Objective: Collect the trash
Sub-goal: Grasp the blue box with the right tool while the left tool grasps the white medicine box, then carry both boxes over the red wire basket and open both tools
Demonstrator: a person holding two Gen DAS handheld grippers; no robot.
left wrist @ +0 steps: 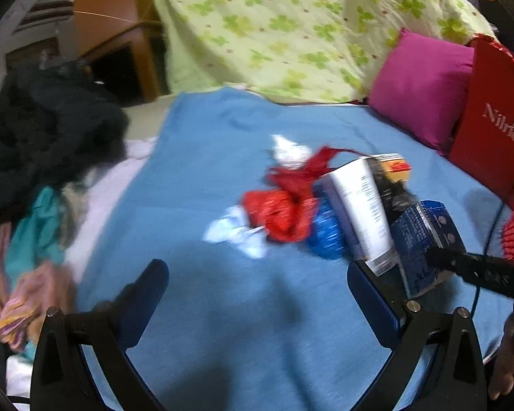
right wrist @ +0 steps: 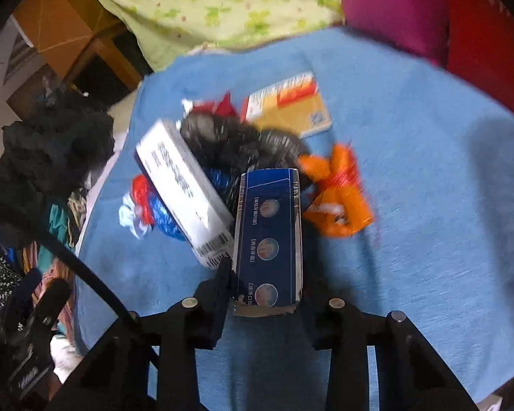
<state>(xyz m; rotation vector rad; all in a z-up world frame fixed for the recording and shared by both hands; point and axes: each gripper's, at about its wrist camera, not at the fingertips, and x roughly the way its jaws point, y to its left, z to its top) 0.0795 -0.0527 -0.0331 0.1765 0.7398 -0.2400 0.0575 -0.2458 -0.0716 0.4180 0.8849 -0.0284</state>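
A heap of trash lies on the blue blanket (left wrist: 222,308). My right gripper (right wrist: 265,274) is shut on a dark blue carton (right wrist: 269,239), also in the left wrist view (left wrist: 425,236). Beside it lie a white box (right wrist: 185,181), a black plastic bag (right wrist: 236,144), an orange wrapper (right wrist: 339,195), a yellow box (right wrist: 288,106), and red (left wrist: 284,205), blue (left wrist: 325,233) and white (left wrist: 236,233) wrappers. My left gripper (left wrist: 257,294) is open and empty, just in front of the heap.
A pile of dark and coloured clothes (left wrist: 41,157) lies along the blanket's left edge. A green-patterned quilt (left wrist: 291,27), a magenta pillow (left wrist: 421,85) and a red bag (left wrist: 497,126) stand behind and to the right. A black cable (right wrist: 85,274) crosses at lower left.
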